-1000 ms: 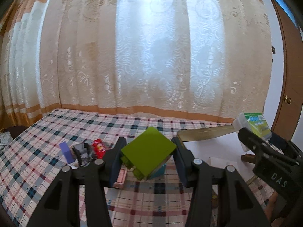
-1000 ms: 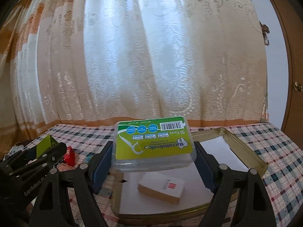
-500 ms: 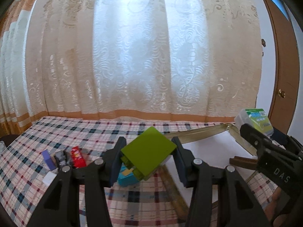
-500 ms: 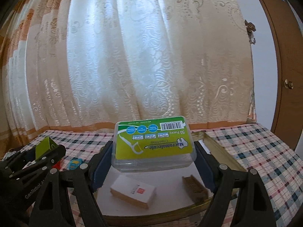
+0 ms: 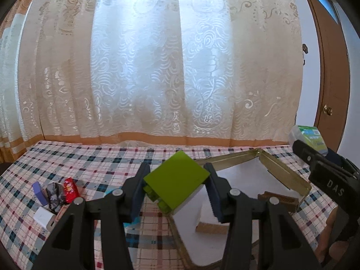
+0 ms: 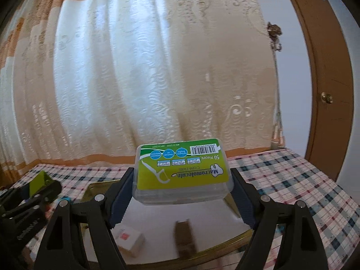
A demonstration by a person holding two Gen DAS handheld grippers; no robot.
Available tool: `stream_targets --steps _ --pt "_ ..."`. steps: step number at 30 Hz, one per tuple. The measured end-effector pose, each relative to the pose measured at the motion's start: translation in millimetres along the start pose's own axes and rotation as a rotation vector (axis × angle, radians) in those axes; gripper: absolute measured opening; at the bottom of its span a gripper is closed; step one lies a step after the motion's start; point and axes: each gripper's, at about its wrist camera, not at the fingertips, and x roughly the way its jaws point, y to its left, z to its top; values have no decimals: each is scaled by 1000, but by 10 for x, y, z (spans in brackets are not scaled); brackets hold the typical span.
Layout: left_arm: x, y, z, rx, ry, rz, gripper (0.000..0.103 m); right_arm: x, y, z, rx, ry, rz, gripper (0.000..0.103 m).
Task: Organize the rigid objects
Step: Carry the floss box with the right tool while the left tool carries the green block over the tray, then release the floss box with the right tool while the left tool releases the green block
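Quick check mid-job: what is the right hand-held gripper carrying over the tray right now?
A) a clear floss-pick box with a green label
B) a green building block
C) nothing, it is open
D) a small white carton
A: in the right wrist view the right hand-held gripper is shut on the floss-pick box, held above the gold-rimmed tray; the green block is in the left hand-held gripper.

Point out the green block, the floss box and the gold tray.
green block (image 5: 177, 177), left wrist view, its flat top face.
floss box (image 6: 182, 168), right wrist view, its green label.
gold tray (image 5: 283, 173), left wrist view, its right rim.
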Motion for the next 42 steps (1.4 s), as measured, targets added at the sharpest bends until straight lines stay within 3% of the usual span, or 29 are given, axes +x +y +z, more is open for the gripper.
stream_targets --steps 7,14,24,31,37,42 --pt "213 -239 22 12 35 -30 49 162 -274 35 -4 8 -87 83" --pt "480 -436 -19 33 96 -7 49 333 -309 23 -29 32 -121 83" --pt "683 -523 -90 64 135 83 49 545 -197 -71 -32 109 -100 83" --pt "732 -475 -109 63 160 96 49 704 -151 -179 -11 201 -60 83" --pt "811 -342 -125 22 200 112 49 752 -66 -250 -43 229 -54 83" --pt "858 -386 -168 54 220 133 49 772 16 -295 -65 248 -42 83"
